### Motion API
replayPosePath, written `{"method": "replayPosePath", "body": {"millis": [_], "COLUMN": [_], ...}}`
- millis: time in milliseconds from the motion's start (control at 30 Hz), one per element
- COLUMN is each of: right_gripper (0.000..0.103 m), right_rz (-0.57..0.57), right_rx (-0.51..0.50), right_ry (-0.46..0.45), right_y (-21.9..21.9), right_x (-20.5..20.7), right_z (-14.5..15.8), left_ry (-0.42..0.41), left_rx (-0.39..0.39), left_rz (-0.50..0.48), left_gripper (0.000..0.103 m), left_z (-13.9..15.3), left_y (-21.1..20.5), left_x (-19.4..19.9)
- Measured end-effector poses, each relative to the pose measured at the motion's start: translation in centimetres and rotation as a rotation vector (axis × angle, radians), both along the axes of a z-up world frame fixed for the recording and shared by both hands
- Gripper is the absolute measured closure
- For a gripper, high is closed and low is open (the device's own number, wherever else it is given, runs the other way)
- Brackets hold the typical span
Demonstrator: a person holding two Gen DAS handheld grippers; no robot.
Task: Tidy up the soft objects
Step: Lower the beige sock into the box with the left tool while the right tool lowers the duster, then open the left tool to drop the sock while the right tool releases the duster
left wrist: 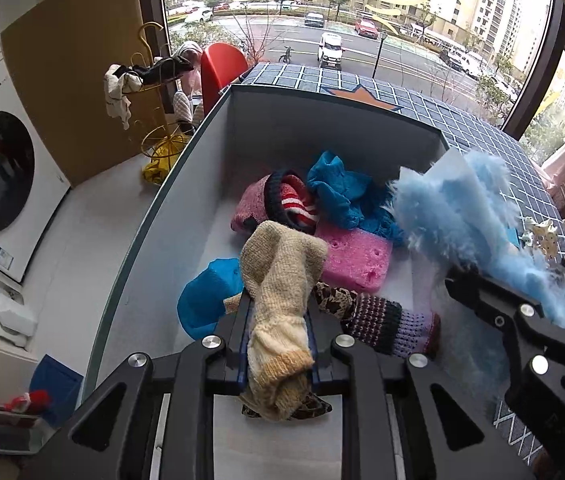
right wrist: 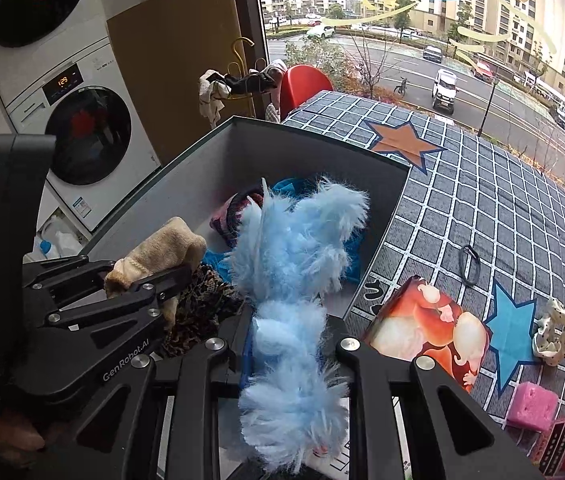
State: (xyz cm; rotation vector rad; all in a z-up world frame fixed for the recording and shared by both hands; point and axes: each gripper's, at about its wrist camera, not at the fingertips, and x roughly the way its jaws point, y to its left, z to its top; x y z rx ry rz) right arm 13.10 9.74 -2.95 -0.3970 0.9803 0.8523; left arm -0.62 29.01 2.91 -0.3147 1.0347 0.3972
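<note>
I am holding a nubby beige knit sock (left wrist: 278, 320) in my left gripper (left wrist: 278, 354), jaws pinching it over the grey box (left wrist: 210, 168). My right gripper (right wrist: 288, 356) jaws are clamping a fluffy blue feathery piece (right wrist: 298, 272), its lower end cut off, hiding the knits behind it in the right wrist view.

Right gripper (right wrist: 282, 344) clamped on fluffy blue piece (right wrist: 294, 264) above grey bin (right wrist: 378, 216) — left gripper (right wrist: 170, 280) alongside, beige sock (right wrist: 158, 252) between its jaws.
</note>
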Motion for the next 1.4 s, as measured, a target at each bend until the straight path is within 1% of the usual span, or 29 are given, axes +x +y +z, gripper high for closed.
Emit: {"method": "replayPosePath", "body": {"millis": [33, 67, 100, 167, 200, 233, 267, 300, 433, 533, 667, 800, 967, 1133, 1400], "right_gripper": [0.081, 0.081, 0.081, 0.081, 0.068, 0.046, 0.036, 0.029, 0.029, 0.029, 0.029, 0.029, 0.029, 0.029, 0.029], "right_rz": [-0.003, -0.005, -0.008, -0.013, -0.010, -0.007, -0.009, -0.011, 0.009, 0.016, 0.008, 0.000, 0.000, 0.005, 0.010], "right_rx": [0.000, 0.001, 0.004, 0.015, 0.023, 0.034, 0.046, 0.061, 0.076, 0.079, 0.089, 0.091, 0.092, 0.096, 0.100], "right_ry": [-0.001, 0.001, 0.010, 0.027, 0.038, 0.040, 0.031, 0.011, -0.060, -0.080, -0.071, -0.056, -0.043, -0.034, -0.030], "right_y": [0.2, 0.4, 0.6, 0.9, 1.2, 1.3, 1.3, 1.3, 1.4, 1.1, 0.1, -0.8, -1.1, -1.2, -1.5], "right_x": [0.2, 0.5, 0.9, 1.5, 1.7, 1.9, 1.9, 1.8, 1.0, 0.6, 0.3, 0.1, -0.2, -0.4, -0.8], "right_z": [0.0, 0.1, 0.2, 0.5, 0.7, 1.0, 1.5, 2.0, 3.6, 4.1, 4.1, 3.8, 3.4, 3.4, 3.5], "left_ry": [0.002, 0.000, -0.001, -0.012, -0.020, -0.030, -0.043, -0.057, -0.072, -0.070, -0.063, -0.051, -0.040, -0.037, -0.034], "left_rx": [0.006, 0.012, 0.018, 0.026, 0.031, 0.036, 0.044, 0.052, 0.071, 0.084, 0.098, 0.092, 0.101, 0.079, 0.091], "left_rz": [-0.003, -0.003, -0.001, -0.001, -0.003, -0.006, -0.011, -0.018, -0.030, -0.036, -0.046, -0.054, -0.063, -0.072, -0.078], "left_gripper": [0.072, 0.065, 0.061, 0.041, 0.036, 0.028, 0.025, 0.025, 0.025, 0.024, 0.023, 0.023, 0.023, 0.022, 0.021], "left_z": [0.1, 0.2, 0.3, 0.6, 0.8, 1.0, 1.2, 1.5, 2.1, 2.4, 2.4, 2.3, 2.2, 2.2, 2.3], "left_y": [0.0, -0.2, -0.1, -0.1, -0.2, -0.2, -0.3, -0.5, -0.9, -1.2, -1.7, -2.0, -2.6, -2.6, -3.3], "left_x": [0.1, 0.1, 0.1, 0.1, 0.0, 0.0, -0.1, -0.2, -0.1, 0.1, 0.3, 0.6, 0.5, 0.4, 0.0]}}
